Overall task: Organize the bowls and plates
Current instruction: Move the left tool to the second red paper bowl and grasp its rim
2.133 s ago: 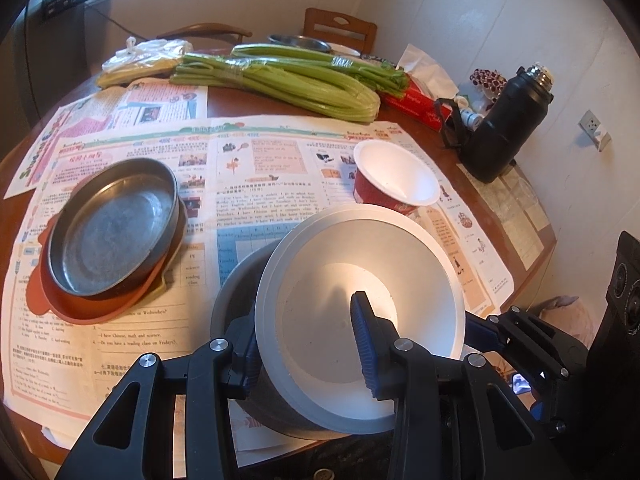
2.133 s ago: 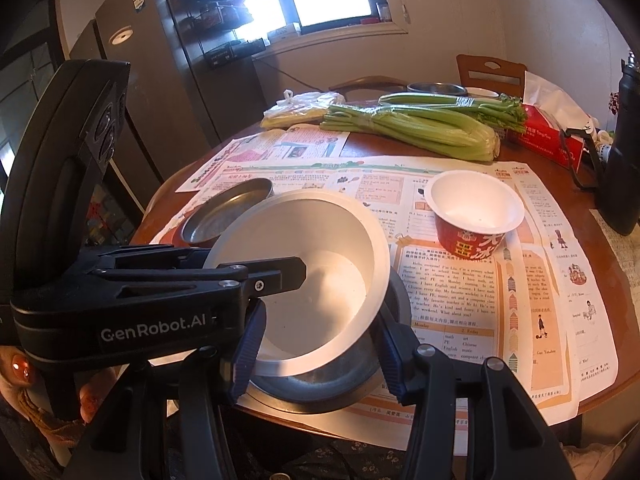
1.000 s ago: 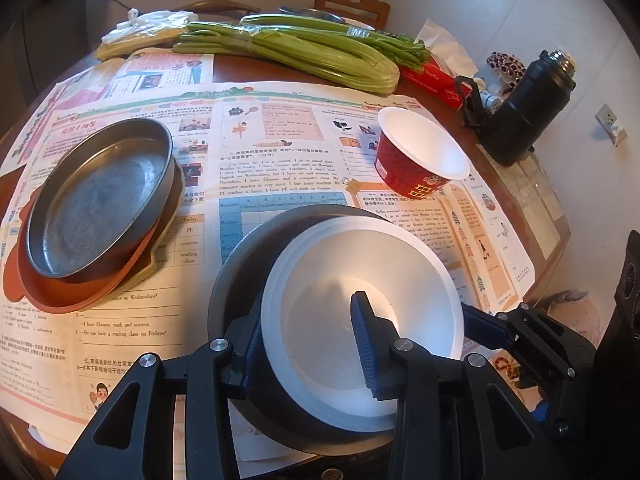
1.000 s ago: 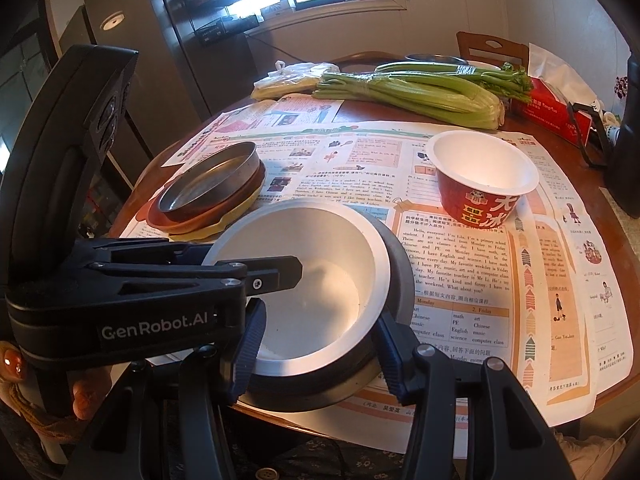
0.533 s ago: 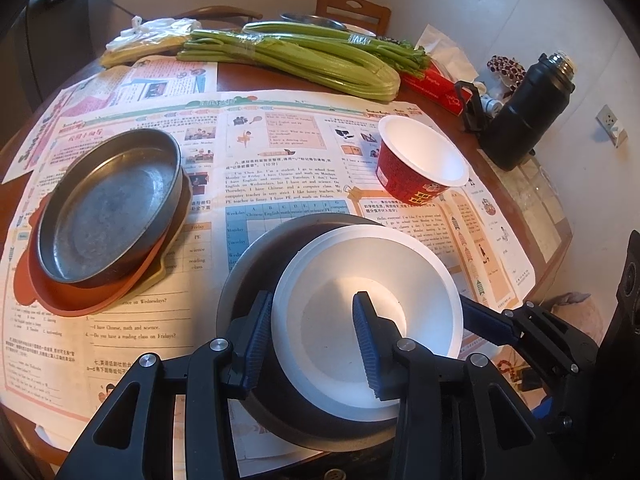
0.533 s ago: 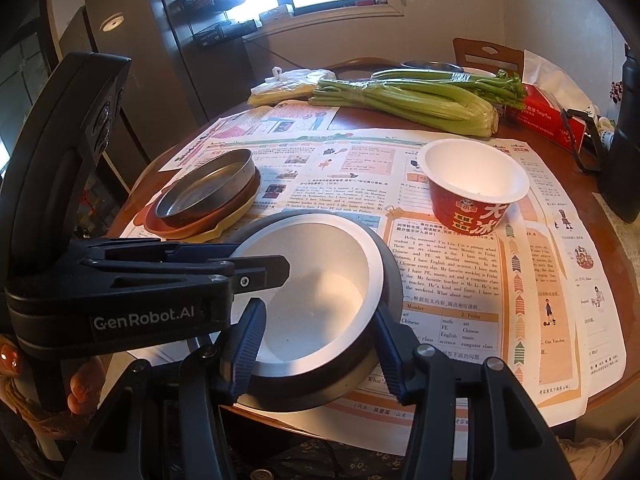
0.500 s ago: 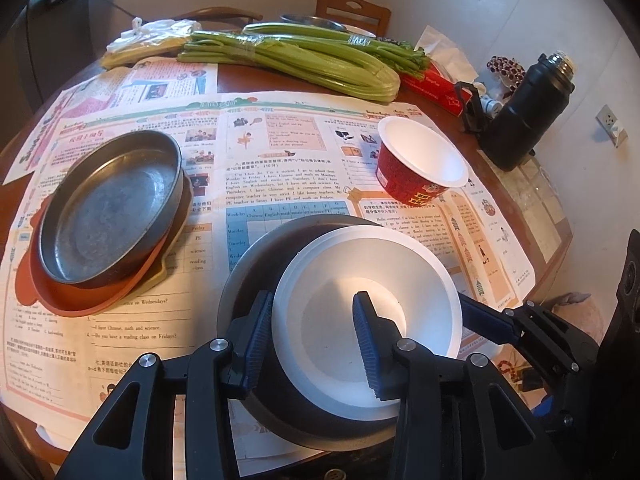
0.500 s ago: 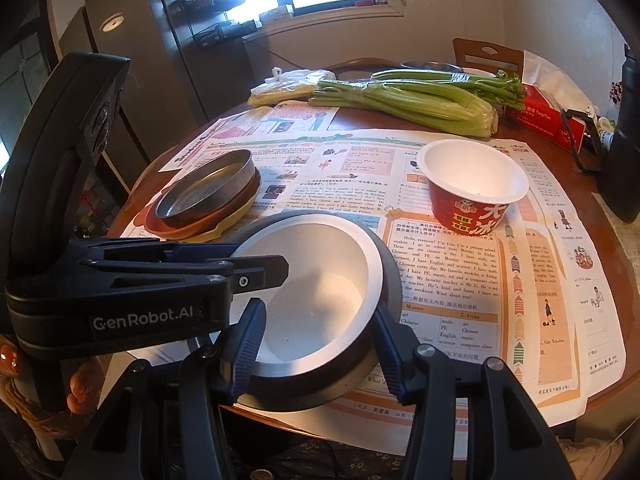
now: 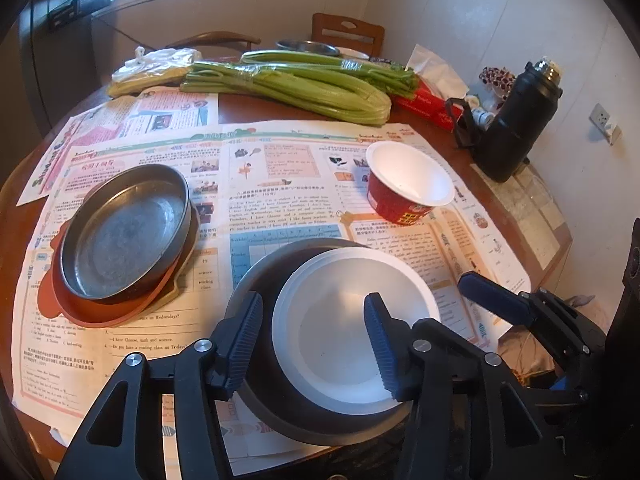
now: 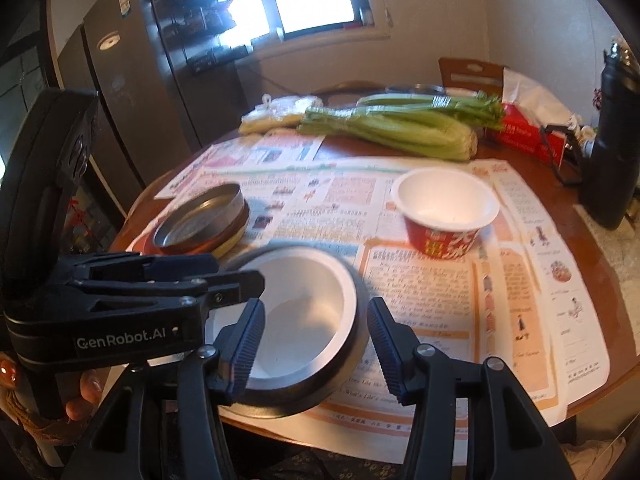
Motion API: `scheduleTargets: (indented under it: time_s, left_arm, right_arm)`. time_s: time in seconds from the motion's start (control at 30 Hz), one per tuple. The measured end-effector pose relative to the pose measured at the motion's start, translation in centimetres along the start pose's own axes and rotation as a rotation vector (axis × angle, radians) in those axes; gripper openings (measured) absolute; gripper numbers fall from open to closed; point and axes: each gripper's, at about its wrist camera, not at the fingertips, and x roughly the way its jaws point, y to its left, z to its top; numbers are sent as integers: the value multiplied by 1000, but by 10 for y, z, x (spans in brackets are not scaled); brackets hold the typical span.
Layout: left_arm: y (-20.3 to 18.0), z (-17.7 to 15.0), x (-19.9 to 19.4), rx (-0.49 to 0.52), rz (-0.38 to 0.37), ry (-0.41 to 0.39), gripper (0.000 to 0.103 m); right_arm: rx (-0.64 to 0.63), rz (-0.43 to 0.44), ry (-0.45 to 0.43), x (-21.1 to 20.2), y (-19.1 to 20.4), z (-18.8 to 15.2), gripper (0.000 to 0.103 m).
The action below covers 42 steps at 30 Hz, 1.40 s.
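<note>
A white bowl (image 9: 352,328) sits nested inside a dark metal bowl (image 9: 260,280) at the near table edge, also seen in the right wrist view as white bowl (image 10: 304,312) in dark bowl (image 10: 360,332). My left gripper (image 9: 312,344) straddles their left rim, one finger outside the dark bowl and one inside the white one; its jaws are opening and the pads no longer press. My right gripper (image 10: 316,344) straddles the right rim, its jaws opening too, pads clear of the bowls. A red paper bowl (image 9: 408,188) stands farther right. A metal pan (image 9: 124,232) rests on an orange plate (image 9: 100,312) at the left.
Newspaper (image 9: 280,172) covers the round wooden table (image 9: 256,108). Celery bunches (image 9: 300,84), a bagged item (image 9: 152,68), a red tissue box (image 9: 424,100) and a black flask (image 9: 516,120) line the far side. Chairs and a small metal bowl (image 9: 308,46) stand beyond. A dark fridge (image 10: 132,80) stands at the left.
The white bowl was lowered into the dark bowl and now lies level in it. Both grippers' jaws have widened off the rims and both have lifted slightly.
</note>
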Motion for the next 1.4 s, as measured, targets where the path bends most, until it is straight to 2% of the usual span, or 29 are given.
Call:
scheduleTargets:
  time_s: [0.13, 0.37, 0.67, 0.87, 0.97, 1.1, 1.4]
  left_arm:
    - [-1, 2, -5, 4, 5, -19, 57]
    - [-6, 9, -11, 24, 3, -45, 58]
    - [-15, 37, 1, 60, -42, -74, 58]
    - [-22, 58, 21, 90, -66, -52, 58]
    - [-28, 69, 32, 116, -63, -42, 58]
    - [-33, 83, 46, 136, -54, -27, 58]
    - [-45, 111, 90, 127, -64, 68, 58]
  right_arm:
    - [-6, -30, -31, -5, -2, 2, 61]
    - [25, -49, -50, -8, -12, 5, 62]
    - [75, -107, -105, -8, -42, 18, 63]
    - [110, -156, -103, 2, -64, 25, 63]
    - [141, -159, -100, 8, -75, 30, 64]
    - [147, -206, -84, 20, -84, 38, 64]
    - [185, -214, -52, 39, -103, 49, 64]
